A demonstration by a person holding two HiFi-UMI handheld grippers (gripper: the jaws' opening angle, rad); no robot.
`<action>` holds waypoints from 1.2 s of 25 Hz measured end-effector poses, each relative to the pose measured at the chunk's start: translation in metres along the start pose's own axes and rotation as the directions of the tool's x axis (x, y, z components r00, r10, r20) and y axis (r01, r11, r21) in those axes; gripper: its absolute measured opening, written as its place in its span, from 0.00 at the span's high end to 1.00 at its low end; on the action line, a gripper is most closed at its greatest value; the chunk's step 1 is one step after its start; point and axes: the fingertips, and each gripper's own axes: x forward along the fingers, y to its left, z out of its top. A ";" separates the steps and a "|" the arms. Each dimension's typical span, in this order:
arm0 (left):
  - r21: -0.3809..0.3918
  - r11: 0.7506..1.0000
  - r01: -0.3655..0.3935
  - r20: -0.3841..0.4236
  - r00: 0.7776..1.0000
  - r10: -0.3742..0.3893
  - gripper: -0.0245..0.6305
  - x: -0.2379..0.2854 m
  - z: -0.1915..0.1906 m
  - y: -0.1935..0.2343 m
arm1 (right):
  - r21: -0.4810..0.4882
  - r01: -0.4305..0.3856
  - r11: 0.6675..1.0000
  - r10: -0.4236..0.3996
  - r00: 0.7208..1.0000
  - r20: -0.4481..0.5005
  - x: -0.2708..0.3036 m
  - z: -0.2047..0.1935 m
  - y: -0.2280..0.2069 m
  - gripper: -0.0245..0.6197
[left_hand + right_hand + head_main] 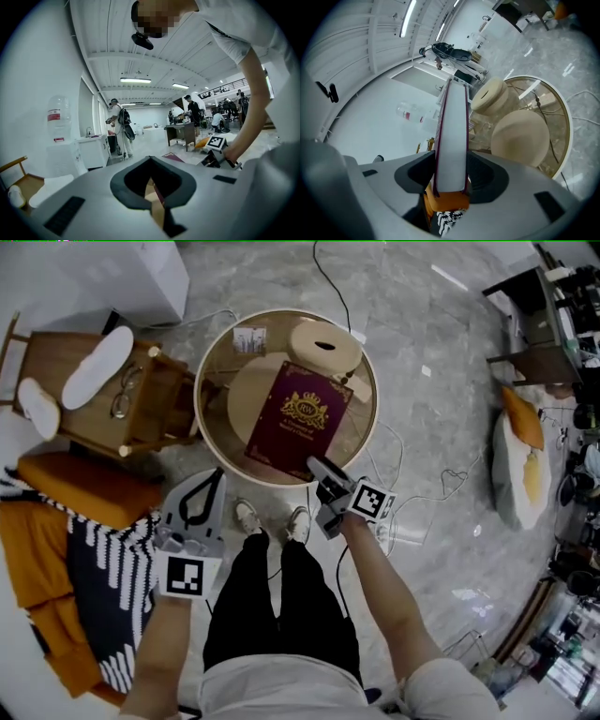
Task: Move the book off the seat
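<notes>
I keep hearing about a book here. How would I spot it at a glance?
Find the round white-rimmed table in the middle of the floor. Above it, the right gripper clamps a flat maroon book by its near corner. Its gold crest sets it apart from the plain beige rounds near it.

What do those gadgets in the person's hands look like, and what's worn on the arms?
Each hand has a grey, wedge-shaped gripper with a dark-rimmed opening: the left gripper and the right gripper. Behind each sits a white cube printed with black square markers. A short white sleeve shows on the right arm.
</notes>
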 end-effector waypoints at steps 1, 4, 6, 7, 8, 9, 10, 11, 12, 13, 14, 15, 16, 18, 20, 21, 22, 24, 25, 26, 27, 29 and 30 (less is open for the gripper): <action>-0.009 1.000 0.001 -0.010 1.000 -0.001 0.94 0.002 -0.010 -0.001 | -0.001 0.006 1.000 -0.006 1.000 -0.004 0.005 -0.002 -0.010 0.61; -0.032 0.999 0.006 -0.025 1.000 -0.007 0.94 0.011 -0.041 -0.005 | -0.009 0.018 1.000 -0.018 1.000 -0.021 0.021 -0.008 -0.039 0.61; -0.042 0.999 0.012 -0.041 0.999 -0.014 0.94 0.019 -0.060 -0.008 | -0.014 0.015 1.000 -0.015 0.999 -0.034 0.034 -0.012 -0.057 0.61; -0.056 0.998 0.012 -0.051 0.999 -0.015 0.94 0.023 -0.069 -0.010 | -0.012 0.012 1.000 -0.012 0.999 -0.040 0.039 -0.014 -0.066 0.61; -0.069 0.998 0.011 -0.057 0.998 -0.015 0.94 0.026 -0.077 -0.012 | -0.009 0.010 1.000 -0.010 0.999 -0.046 0.044 -0.016 -0.075 0.61; -0.076 0.997 0.013 -0.056 0.998 -0.017 0.94 0.030 -0.081 -0.014 | -0.007 0.012 1.000 -0.012 0.999 -0.052 0.048 -0.018 -0.083 0.61; -0.076 0.997 0.017 -0.053 0.998 -0.021 0.94 0.033 -0.085 -0.016 | -0.004 0.020 1.000 -0.020 0.998 -0.057 0.052 -0.020 -0.092 0.61; -0.072 0.997 0.023 -0.050 0.998 -0.027 0.94 0.036 -0.088 -0.018 | 0.004 0.039 0.999 -0.039 0.997 -0.062 0.054 -0.023 -0.102 0.61; -0.066 0.997 0.030 -0.049 0.998 -0.033 0.94 0.039 -0.091 -0.019 | 0.016 0.065 0.998 -0.063 0.996 -0.067 0.056 -0.026 -0.113 0.61; -0.062 0.997 0.035 -0.054 0.998 -0.039 0.94 0.041 -0.095 -0.020 | 0.025 0.085 0.996 -0.083 0.994 -0.072 0.058 -0.029 -0.122 0.61; -0.063 0.997 0.039 -0.064 0.997 -0.043 0.94 0.043 -0.100 -0.020 | 0.029 0.095 0.995 -0.093 0.993 -0.076 0.061 -0.031 -0.128 0.61; -0.069 0.997 0.041 -0.078 0.996 -0.046 0.94 0.043 -0.103 -0.021 | 0.030 0.097 0.995 -0.095 0.992 -0.080 0.063 -0.034 -0.132 0.61; -0.074 0.996 0.044 -0.090 0.995 -0.051 0.94 0.043 -0.106 -0.022 | 0.031 0.097 0.995 -0.094 0.992 -0.083 0.065 -0.036 -0.135 0.61; -0.063 0.996 0.058 -0.103 0.993 -0.065 0.94 0.044 -0.104 -0.025 | 0.040 0.100 0.994 -0.096 0.991 -0.089 0.067 -0.040 -0.141 0.61; -0.044 0.997 0.070 -0.111 0.991 -0.074 0.94 0.045 -0.103 -0.024 | 0.061 0.106 0.993 -0.100 0.991 -0.093 0.071 -0.042 -0.147 0.61; -0.040 0.997 0.071 -0.116 0.990 -0.075 0.94 0.046 -0.103 -0.023 | 0.063 0.111 0.992 -0.105 0.990 -0.096 0.073 -0.043 -0.151 0.61; -0.039 0.997 0.069 -0.119 0.990 -0.073 0.94 0.047 -0.103 -0.022 | 0.061 0.118 0.991 -0.111 0.988 -0.102 0.075 -0.044 -0.156 0.61; -0.045 0.997 0.064 -0.123 0.990 -0.069 0.94 0.051 -0.103 -0.021 | 0.061 0.128 0.990 -0.120 0.986 -0.119 0.077 -0.044 -0.164 0.61; -0.048 0.997 0.062 -0.124 0.990 -0.068 0.94 0.053 -0.103 -0.020 | 0.063 0.131 0.989 -0.122 0.984 -0.128 0.078 -0.043 -0.169 0.61; -0.050 0.997 0.062 -0.125 0.990 -0.067 0.94 0.055 -0.103 -0.020 | 0.066 0.133 0.989 -0.124 0.983 -0.137 0.078 -0.043 -0.173 0.61; -0.050 0.997 0.062 -0.126 0.990 -0.067 0.94 0.056 -0.103 -0.020 | 0.066 0.137 0.988 -0.126 0.981 -0.147 0.078 -0.043 -0.176 0.61; -0.048 0.997 0.060 -0.130 0.989 -0.066 0.94 0.059 -0.103 -0.019 | 0.061 0.145 0.988 -0.133 0.978 -0.163 0.080 -0.044 -0.183 0.61; -0.049 0.997 0.059 -0.133 0.989 -0.065 0.94 0.059 -0.104 -0.019 | 0.061 0.145 0.988 -0.133 0.977 -0.168 0.080 -0.045 -0.184 0.61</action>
